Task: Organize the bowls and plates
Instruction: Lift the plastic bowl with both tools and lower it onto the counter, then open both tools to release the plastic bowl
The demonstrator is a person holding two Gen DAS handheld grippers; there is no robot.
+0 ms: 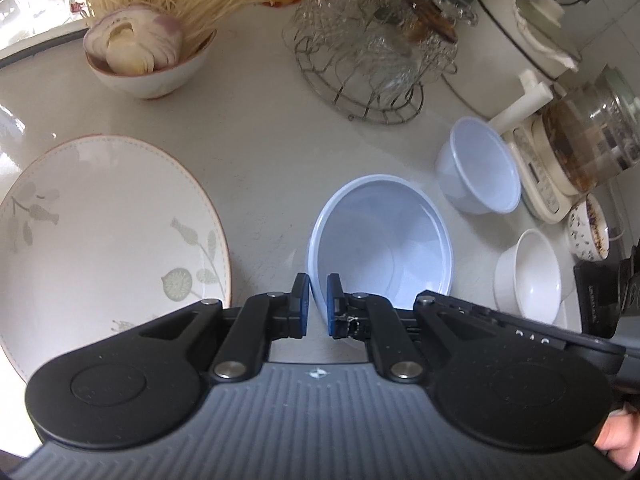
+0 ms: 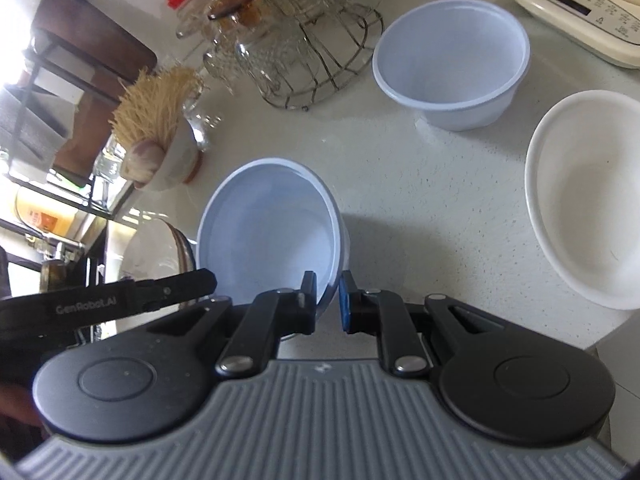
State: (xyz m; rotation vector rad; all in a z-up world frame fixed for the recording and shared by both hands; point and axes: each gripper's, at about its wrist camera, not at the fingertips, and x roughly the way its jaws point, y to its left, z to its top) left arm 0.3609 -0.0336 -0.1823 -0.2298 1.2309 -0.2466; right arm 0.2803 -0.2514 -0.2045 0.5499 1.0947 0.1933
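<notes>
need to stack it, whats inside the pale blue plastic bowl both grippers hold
Nothing: the pale blue plastic bowl shows a bare interior in both views. The left gripper and right gripper hide small patches of its rim.

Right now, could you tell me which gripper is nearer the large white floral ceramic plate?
Left. The left gripper, shut on the rim of the pale blue plastic bowl, sits just beside the plate; the right gripper holds the same bowl's opposite side, farther from it.

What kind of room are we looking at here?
Most likely a home kitchen counter: a wire rack of drinking glasses, a bowl of dry noodles and cut onion, and a glass-jug kettle appliance.
</notes>
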